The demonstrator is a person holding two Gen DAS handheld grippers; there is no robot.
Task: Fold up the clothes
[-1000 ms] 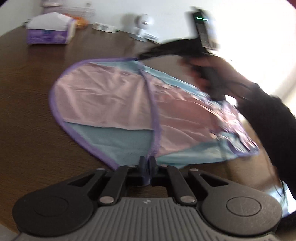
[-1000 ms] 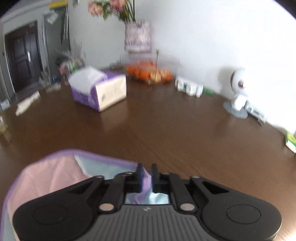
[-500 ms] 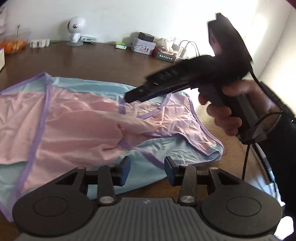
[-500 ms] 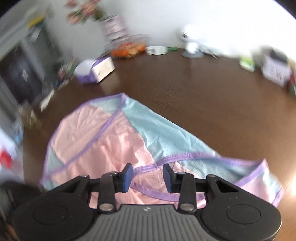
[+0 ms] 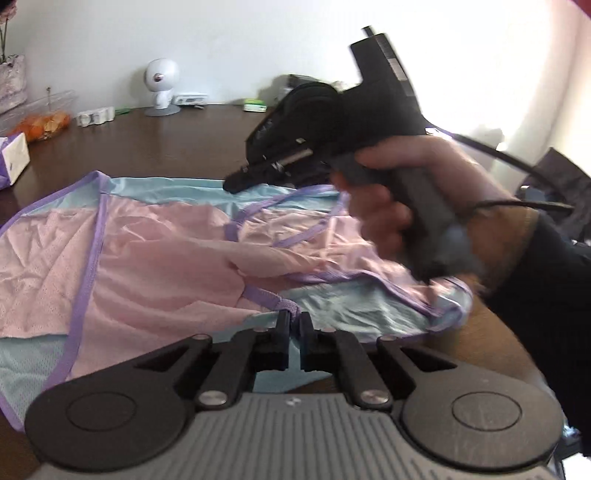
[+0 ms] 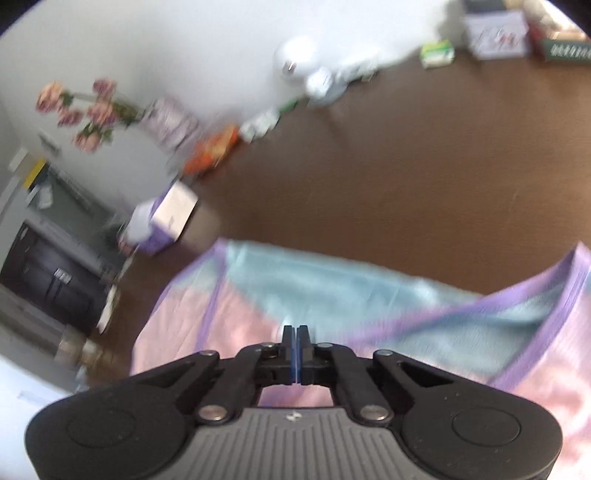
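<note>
A pink and light-blue garment (image 5: 155,266) with purple trim lies spread and wrinkled on the brown table (image 5: 166,144). My left gripper (image 5: 294,321) is at its near edge, shut on a purple trim strip. A hand (image 5: 406,177) holds my right gripper (image 5: 236,182) low over the garment's far blue band. In the right wrist view, which is blurred, the right gripper (image 6: 296,332) is shut, its blue pads pressed together over the garment (image 6: 332,291). I see no cloth between the pads.
A purple tissue box (image 5: 13,158) sits at the far left, and a tray of oranges (image 5: 40,123) behind it. A white round camera (image 5: 160,85) and small boxes (image 6: 495,27) line the wall. A dark sleeve (image 5: 546,295) fills the right side.
Half a second ago both grippers stood open over the garment. Both have now shut, the left on the purple trim. The right gripper has swung toward the far blue edge.
</note>
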